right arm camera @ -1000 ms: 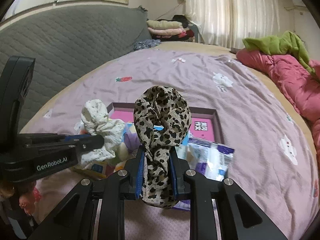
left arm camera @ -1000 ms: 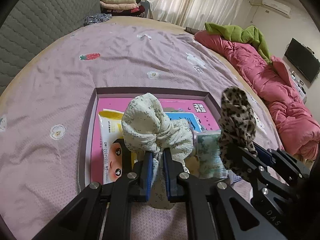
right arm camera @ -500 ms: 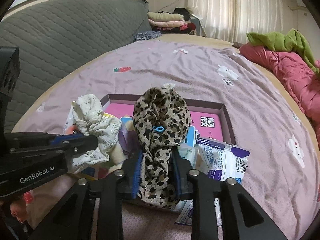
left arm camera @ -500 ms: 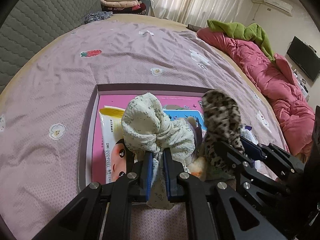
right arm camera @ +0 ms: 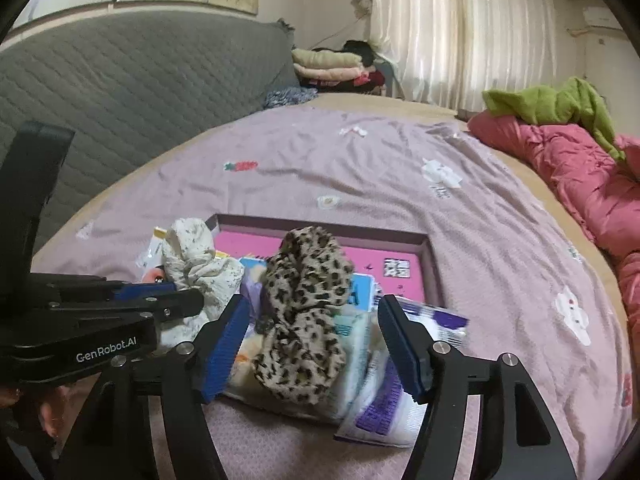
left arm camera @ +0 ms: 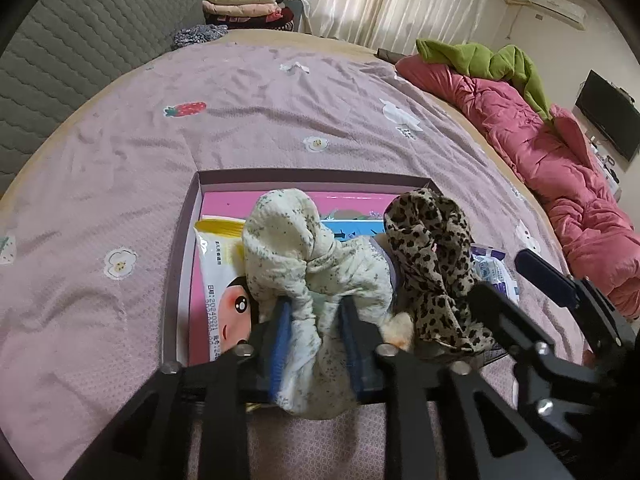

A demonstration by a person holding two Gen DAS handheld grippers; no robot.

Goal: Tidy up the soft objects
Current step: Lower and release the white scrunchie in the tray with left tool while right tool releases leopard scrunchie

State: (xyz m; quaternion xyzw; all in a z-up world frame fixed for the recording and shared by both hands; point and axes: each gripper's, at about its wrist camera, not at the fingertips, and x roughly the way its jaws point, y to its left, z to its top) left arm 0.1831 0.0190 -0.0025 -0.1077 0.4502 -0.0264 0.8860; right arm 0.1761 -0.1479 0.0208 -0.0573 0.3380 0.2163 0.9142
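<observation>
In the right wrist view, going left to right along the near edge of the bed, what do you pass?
Left gripper → cream floral cloth → right gripper's left pad → leopard-print cloth → right gripper's right pad → purple-and-white packet → bare bedsheet.

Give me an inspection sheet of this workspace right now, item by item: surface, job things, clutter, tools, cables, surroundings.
Surface: mauve bedsheet with small printed motifs.
Job's things: floral scrunchie and leopard scrunchie, both over the shallow box.
Clutter: wipes packet in the box; purple packet at its near edge.
Tools: left tool opening, floral scrunchie between its pads; right tool opening, pads clear of the leopard scrunchie.
Cables: nothing seen.
Surroundings: pink quilt, green blanket, folded clothes, curtains.
</observation>
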